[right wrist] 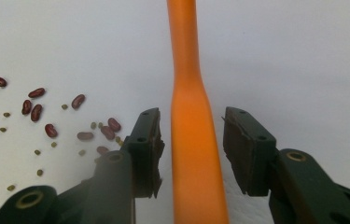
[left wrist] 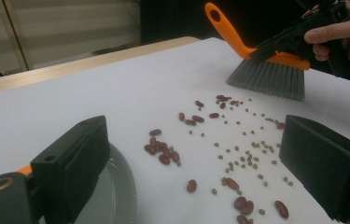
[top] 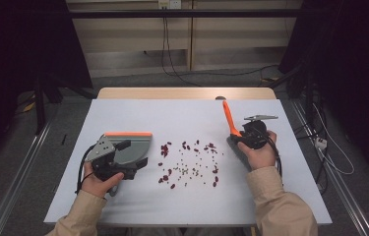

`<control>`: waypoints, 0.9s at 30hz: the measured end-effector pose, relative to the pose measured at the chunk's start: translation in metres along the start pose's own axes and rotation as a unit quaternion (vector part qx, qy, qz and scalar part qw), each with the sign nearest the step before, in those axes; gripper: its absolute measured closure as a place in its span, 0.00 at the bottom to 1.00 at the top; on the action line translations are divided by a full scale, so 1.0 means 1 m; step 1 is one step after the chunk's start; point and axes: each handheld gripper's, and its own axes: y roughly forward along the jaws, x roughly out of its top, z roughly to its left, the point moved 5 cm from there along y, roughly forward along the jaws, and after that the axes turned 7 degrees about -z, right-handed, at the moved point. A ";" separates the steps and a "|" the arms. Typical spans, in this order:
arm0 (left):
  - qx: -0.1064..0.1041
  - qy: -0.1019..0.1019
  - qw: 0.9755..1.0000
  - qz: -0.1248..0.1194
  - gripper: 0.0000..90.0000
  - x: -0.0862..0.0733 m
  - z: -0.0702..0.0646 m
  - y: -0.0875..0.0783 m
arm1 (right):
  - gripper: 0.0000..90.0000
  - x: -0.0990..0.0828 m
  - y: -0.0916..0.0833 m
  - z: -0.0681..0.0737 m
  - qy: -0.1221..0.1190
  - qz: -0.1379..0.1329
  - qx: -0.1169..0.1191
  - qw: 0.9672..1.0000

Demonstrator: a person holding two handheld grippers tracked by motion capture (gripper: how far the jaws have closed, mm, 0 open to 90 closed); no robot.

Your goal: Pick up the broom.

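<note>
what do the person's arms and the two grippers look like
Both forearms wear beige long sleeves. The left gripper and right gripper are black with blocky jaws; each carries a grey three-cornered plate on top and trails a black cable.

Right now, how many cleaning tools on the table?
2: orange-handled brush at the right, between the right gripper's open jaws; grey dustpan at the left, by the left gripper.
</note>
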 end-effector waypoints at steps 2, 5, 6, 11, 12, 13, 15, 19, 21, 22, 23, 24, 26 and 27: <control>-0.001 0.001 1.000 0.000 0.09 0.000 0.000 -0.001 | 0.59 -0.002 -0.007 0.002 -0.014 0.002 0.004 1.000; 0.000 0.000 1.000 0.000 0.09 0.000 0.000 -0.001 | 0.59 -0.004 -0.012 0.002 -0.024 0.001 0.002 1.000; 0.000 0.000 1.000 0.000 0.09 0.000 0.001 -0.001 | 0.60 -0.006 -0.016 0.001 -0.025 -0.003 0.002 1.000; -0.001 0.003 1.000 0.001 0.09 0.000 -0.001 -0.002 | 0.64 -0.014 -0.022 -0.003 -0.019 0.005 -0.001 1.000; -0.002 0.004 1.000 0.001 0.09 -0.001 -0.001 -0.002 | 0.66 -0.016 -0.023 -0.004 -0.019 0.006 -0.002 1.000; -0.001 0.003 1.000 0.001 0.09 -0.001 -0.001 -0.002 | 0.66 -0.020 -0.023 -0.006 -0.019 0.012 -0.003 1.000; 0.000 0.003 1.000 0.001 0.09 -0.001 -0.001 -0.002 | 0.73 -0.026 -0.023 -0.007 -0.018 0.020 -0.002 1.000; 0.000 0.003 1.000 0.003 0.09 -0.002 -0.001 -0.003 | 0.79 -0.034 -0.022 -0.010 -0.037 0.019 -0.004 0.999; 0.001 0.004 1.000 0.001 0.09 -0.002 -0.001 -0.004 | 0.79 -0.033 -0.021 -0.010 -0.033 0.018 0.000 0.999; 0.001 0.004 1.000 0.002 0.09 -0.002 -0.001 -0.005 | 0.79 -0.033 -0.021 -0.010 -0.033 0.017 -0.003 0.999; 0.002 0.003 1.000 0.002 0.09 -0.002 0.000 -0.005 | 0.79 -0.033 -0.021 -0.009 -0.034 0.015 -0.006 0.999; 0.002 0.003 1.000 0.002 0.09 -0.003 0.001 -0.006 | 0.79 -0.032 -0.020 -0.009 -0.035 0.011 -0.006 0.999; 0.005 0.001 1.000 0.002 0.09 -0.004 0.002 -0.008 | 0.79 -0.030 -0.020 -0.008 -0.041 0.004 -0.011 0.999; 0.005 -0.001 1.000 0.001 0.09 -0.004 0.003 -0.008 | 0.79 -0.029 -0.019 -0.008 -0.041 -0.004 -0.013 0.999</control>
